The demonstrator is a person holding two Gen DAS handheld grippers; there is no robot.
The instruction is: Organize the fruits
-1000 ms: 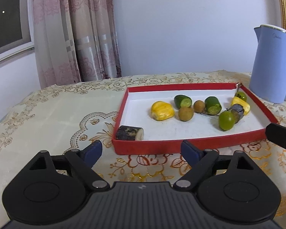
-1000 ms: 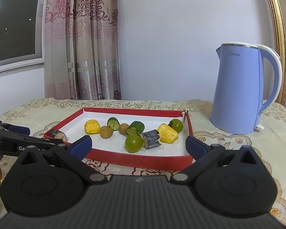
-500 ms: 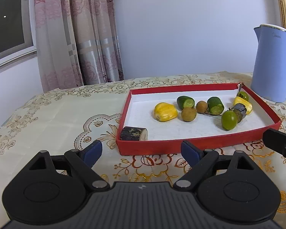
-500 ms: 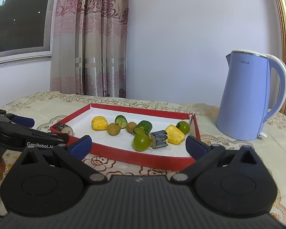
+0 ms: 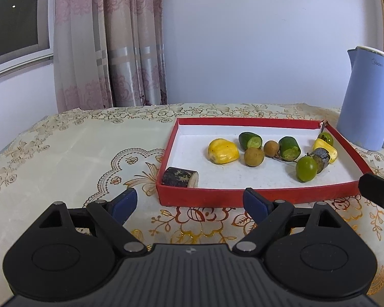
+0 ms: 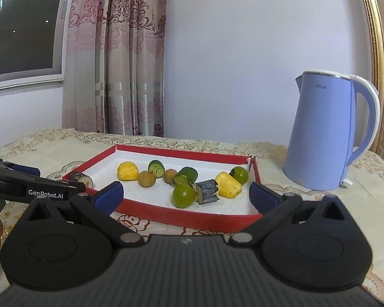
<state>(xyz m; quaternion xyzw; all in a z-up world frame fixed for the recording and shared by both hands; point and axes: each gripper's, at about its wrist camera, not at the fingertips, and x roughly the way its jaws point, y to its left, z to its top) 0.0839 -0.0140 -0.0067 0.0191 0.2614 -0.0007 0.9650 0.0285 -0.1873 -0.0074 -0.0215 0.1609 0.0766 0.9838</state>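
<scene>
**Both grippers drawn back from the fruit tray, jaws empty**

Over the last second both views have pulled away and risen: the shallow red cardboard tray with a white floor (image 5: 289, 197) sits smaller and farther ahead of the left gripper (image 5: 190, 202) than it did, and the right gripper (image 6: 185, 195) has lifted likewise. No fruit has shifted inside the tray in that time. Judging from this, the hands are either backing off after a placement or squaring up for another pick; the scene fits both.

Each gripper is spread wide with nothing between its blue pads (image 5: 124, 203).

All the fruit lies in the tray, ahead of both grippers. Nearest the left gripper, in the near left corner, is a dark, bark-skinned cut stub (image 5: 180, 177). Farther ahead lie a yellow lumpy piece (image 5: 222, 151), two brown round longan-like fruits (image 5: 254, 156), two cut green pieces (image 5: 250, 140) and a round green fruit (image 5: 306, 168), which touches a second dark stub (image 6: 206, 190). Another yellow piece (image 6: 227, 184) and a green fruit (image 6: 239, 174) crowd the far right corner. A pale blue electric kettle (image 6: 325, 133) stands beyond the tray, to the right.
</scene>
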